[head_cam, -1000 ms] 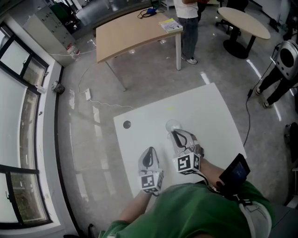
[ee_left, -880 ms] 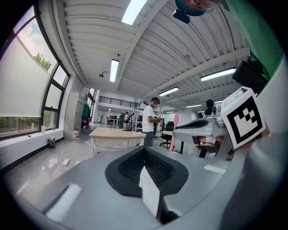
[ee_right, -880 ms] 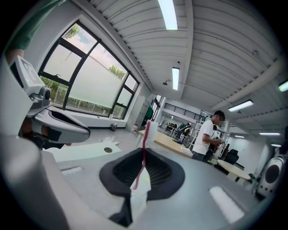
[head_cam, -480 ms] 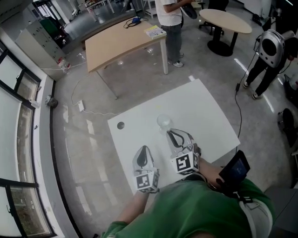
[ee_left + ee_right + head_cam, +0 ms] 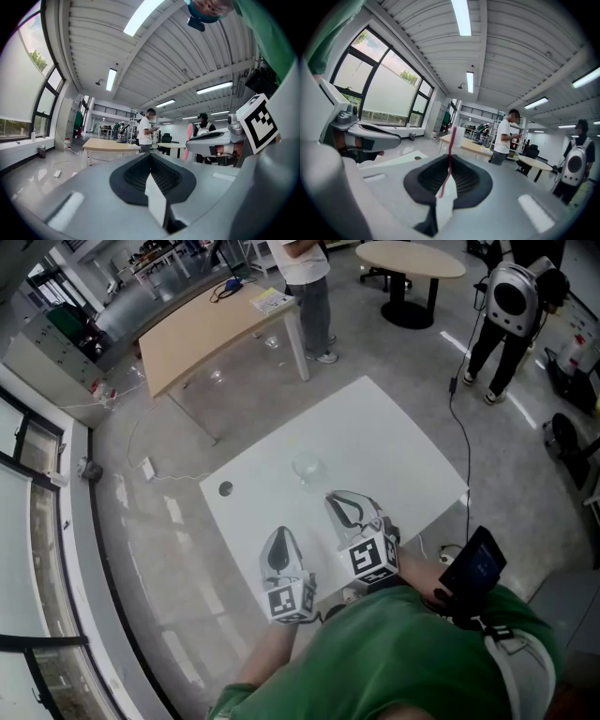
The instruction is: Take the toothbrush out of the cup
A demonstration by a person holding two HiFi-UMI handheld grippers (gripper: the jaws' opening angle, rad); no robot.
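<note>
Toothbrush pinched in right gripper, left gripper pressed together, clear cup faint.

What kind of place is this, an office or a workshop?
Probably a large open office or lab hall: a long wooden desk, a round table, tall windows and ceiling strip lights.

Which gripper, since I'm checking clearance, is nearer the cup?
Right. The right gripper sits just short of the cup, gripping the toothbrush; the left gripper is farther back, shut.
</note>
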